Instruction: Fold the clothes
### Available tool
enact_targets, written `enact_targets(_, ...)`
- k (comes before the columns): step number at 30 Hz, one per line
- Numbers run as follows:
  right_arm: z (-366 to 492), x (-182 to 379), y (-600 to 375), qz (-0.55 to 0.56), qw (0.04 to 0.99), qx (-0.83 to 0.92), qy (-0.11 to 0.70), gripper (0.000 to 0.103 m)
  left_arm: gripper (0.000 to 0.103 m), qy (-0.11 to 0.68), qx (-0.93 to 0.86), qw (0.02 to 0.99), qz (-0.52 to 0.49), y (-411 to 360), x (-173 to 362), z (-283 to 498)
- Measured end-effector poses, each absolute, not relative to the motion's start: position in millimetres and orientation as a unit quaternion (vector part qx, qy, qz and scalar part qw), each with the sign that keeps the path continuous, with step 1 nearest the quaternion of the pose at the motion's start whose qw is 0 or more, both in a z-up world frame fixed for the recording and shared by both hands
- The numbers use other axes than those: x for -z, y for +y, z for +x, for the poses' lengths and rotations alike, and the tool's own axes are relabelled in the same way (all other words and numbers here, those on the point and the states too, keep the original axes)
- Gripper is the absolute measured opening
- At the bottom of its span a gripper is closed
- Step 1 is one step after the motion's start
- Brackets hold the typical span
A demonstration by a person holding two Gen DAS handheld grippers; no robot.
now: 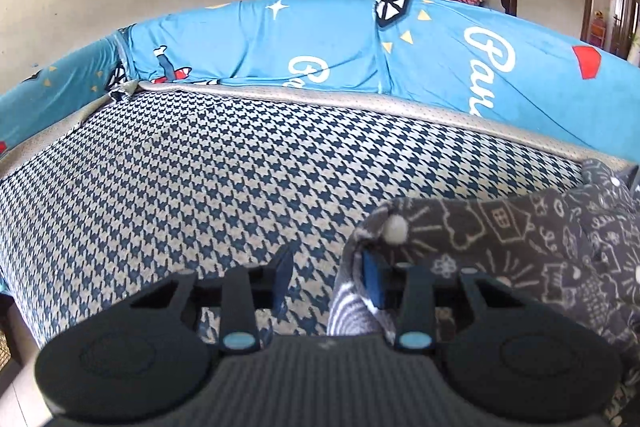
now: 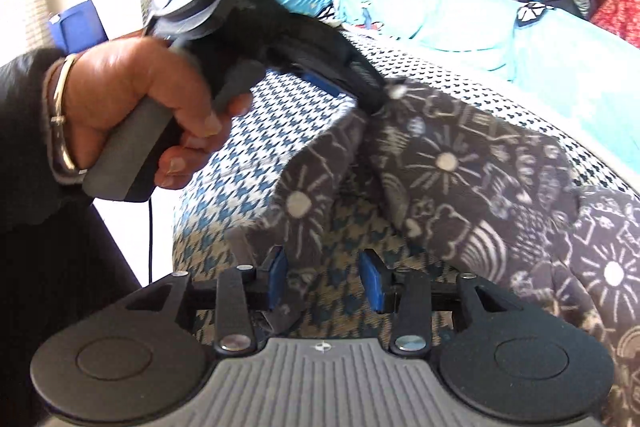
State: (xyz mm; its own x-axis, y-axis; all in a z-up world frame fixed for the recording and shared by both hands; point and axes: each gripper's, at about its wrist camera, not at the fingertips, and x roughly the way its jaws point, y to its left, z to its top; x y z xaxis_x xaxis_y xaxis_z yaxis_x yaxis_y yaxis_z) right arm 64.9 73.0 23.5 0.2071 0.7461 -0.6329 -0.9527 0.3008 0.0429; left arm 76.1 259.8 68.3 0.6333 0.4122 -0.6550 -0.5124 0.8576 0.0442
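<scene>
Left wrist view: left gripper (image 1: 326, 281) jaws apart, grey patterned garment (image 1: 500, 247) draped over the 3 o'clock finger; clamp not confirmed.
Right gripper (image 2: 323, 281): jaws apart, nothing pinched.
Garment location: on houndstooth cushion (image 1: 200, 167), 3 o'clock side.
Handling: soft, light, limp; likely sags.
Grip point: hem corners.
</scene>
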Motion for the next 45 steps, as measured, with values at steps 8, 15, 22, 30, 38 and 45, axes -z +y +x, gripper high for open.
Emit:
enact_targets(8,92,-34,43,-0.138,0.794,-0.522,0.277,0.051,0.040,0.348,-0.324,0.874,-0.101,288,-64,74)
enact_targets(15,111,-44,33,-0.107,0.834,-0.466,0.276,0.056,0.054,0.330,-0.357,0.867,-0.110,288,-71,68)
enact_targets(22,133,-59,12,-0.074,0.863,-0.413,0.282,0.057,0.049,0.285,-0.437,0.839,-0.153,316,-82,49)
enact_targets(30,155,-64,-8,-0.034,0.885,-0.346,0.308,0.058,0.052,0.307,-0.341,0.859,-0.228,312,-70,59)
enact_targets(38,172,-73,-27,-0.012,0.900,-0.316,0.301,0.062,0.076,0.304,-0.228,0.897,-0.227,269,-76,90)
enact_targets(45,200,-86,-56,0.025,0.925,-0.259,0.278,0.067,0.090,0.324,-0.134,0.905,-0.241,238,-73,132)
